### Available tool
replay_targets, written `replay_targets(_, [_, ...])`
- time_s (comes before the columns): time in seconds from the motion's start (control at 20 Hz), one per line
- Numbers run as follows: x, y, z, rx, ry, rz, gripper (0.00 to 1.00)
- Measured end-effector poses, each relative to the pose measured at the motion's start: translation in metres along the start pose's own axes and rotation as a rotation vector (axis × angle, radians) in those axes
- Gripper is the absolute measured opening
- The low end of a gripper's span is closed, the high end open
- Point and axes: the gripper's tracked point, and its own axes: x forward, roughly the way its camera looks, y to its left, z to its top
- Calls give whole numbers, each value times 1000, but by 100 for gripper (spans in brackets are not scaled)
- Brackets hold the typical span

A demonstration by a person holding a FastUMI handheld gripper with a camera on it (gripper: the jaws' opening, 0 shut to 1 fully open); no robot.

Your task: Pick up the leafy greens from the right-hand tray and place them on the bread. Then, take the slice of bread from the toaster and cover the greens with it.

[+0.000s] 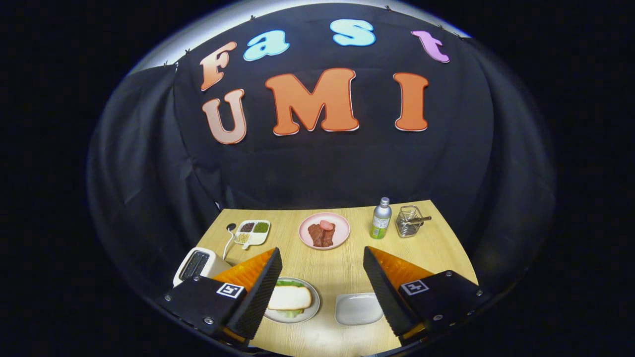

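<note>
The gripper (320, 292) is held wide open above the table (342, 270), nothing gripped. Between the fingers, the bread (289, 298) lies over the greens (290, 283) on a plate (312, 310) — the stack looks finished — and the tray (358, 308) is emptied. Left, the toaster (196, 264) is seen. The top slice could be knocked askew if the left finger dips — it sits just beside the plate.

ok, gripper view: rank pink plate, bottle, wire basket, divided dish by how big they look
Largest to smallest, as they look:
1. pink plate
2. divided dish
3. bottle and wire basket: too alike to rank.
All sit far beyond the open fingers of the hand-held gripper, at similar distance, though fisheye warp adds doubt.
</note>
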Motion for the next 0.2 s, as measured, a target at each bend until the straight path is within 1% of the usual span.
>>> replay_targets(0.2, [-21,-12,4,-20,-92,-86,99])
